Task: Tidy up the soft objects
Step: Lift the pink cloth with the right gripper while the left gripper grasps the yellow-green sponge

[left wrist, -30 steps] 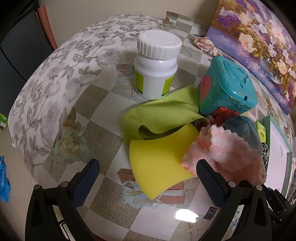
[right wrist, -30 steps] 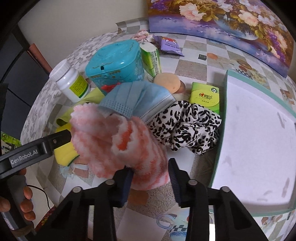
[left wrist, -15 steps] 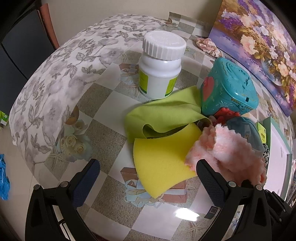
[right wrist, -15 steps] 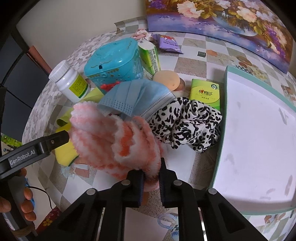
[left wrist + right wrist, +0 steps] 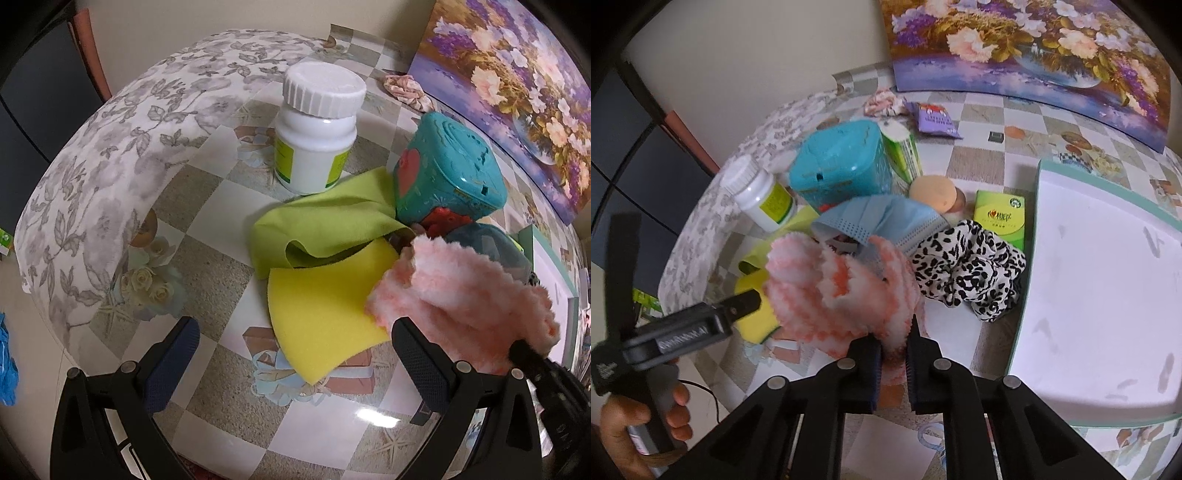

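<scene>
The right gripper [image 5: 893, 345] has its jaws clamped down on the near edge of the fluffy pink-and-white cloth [image 5: 846, 291], pinching a fold of pile between the pads. The rest of that cloth bunches up and away from the fingers, toward the blue face mask [image 5: 882, 221] and the teal box [image 5: 842, 162] behind it. It seems to be coming up off the checkered tablecloth [image 5: 975, 162], though its far edge looks to drape against the yellow sponge [image 5: 328, 314].

What matters for the next move, I think, is the white tray [image 5: 1108, 295]: it lies to the right of the held cloth, close by, with the leopard-print scrunchie [image 5: 967, 269] sitting between the two. So the right hand is plainly the nearer one, and a short carry over the scrunchie would land the cloth there, if that is where the soft things go.

The left gripper [image 5: 295, 354] hangs with its jaws spread wide and nothing between them, above the sponge and the lime-green cloth [image 5: 325, 225], beside the white pill bottle [image 5: 317, 129].
</scene>
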### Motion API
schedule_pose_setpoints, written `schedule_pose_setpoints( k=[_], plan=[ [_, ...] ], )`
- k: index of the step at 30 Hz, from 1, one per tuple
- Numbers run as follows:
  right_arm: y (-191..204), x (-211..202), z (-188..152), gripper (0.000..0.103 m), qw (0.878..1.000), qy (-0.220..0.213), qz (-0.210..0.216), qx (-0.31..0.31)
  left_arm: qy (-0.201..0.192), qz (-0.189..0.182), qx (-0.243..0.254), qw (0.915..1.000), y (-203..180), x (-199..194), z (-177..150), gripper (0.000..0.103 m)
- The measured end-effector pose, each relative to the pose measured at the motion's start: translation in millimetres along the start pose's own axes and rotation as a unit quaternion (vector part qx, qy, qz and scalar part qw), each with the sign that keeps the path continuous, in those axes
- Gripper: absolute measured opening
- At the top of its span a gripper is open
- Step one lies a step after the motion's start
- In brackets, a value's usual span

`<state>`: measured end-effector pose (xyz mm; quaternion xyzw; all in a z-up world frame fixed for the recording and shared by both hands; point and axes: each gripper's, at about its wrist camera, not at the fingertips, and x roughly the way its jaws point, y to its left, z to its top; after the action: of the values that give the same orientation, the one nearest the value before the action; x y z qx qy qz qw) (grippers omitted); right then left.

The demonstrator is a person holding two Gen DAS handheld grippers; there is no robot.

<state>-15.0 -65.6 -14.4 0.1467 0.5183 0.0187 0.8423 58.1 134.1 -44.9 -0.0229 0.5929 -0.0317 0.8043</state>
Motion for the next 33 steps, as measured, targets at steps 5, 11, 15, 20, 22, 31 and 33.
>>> schedule_pose_setpoints(
  k=[5,11,15,20,22,31,33],
  plan=[
    [-0.6,-11.3,0.9,0.011,1.000,-0.015,0.006,0.003,0.006,0.004,0.019,0.9998,-5.7,2.9,-5.1,0.103],
    [-8.5,-15.6,1.8,0.011,1.000,-0.019,0.006,0.015,0.019,-0.008,0.032,0.9993,-9.4,7.6,-10.1,0.103],
    [-15.1,-18.5,2.9,0.011,0.999,-0.021,0.006,0.026,0.022,-0.010,0.042,0.9988,-13.5,9.0,-12.1,0.103],
    [-22.1,-18.8,3.9,0.011,0.999,-0.021,0.002,0.040,0.032,-0.007,0.069,0.9971,-26.0,13.8,-16.4,0.103],
    [-23.1,-18.9,3.9,0.011,0.999,-0.021,0.001,0.041,0.038,-0.007,0.075,0.9964,-30.5,16.0,-18.1,0.102],
    [-22.8,-16.1,2.6,0.011,0.999,-0.013,-0.004,0.035,0.059,-0.029,0.073,0.9951,-34.1,30.6,-19.4,0.055],
    [-23.4,-15.8,2.5,0.011,0.999,-0.011,-0.005,0.036,0.058,-0.035,0.068,0.9954,-33.3,30.6,-20.7,0.051]
  ],
)
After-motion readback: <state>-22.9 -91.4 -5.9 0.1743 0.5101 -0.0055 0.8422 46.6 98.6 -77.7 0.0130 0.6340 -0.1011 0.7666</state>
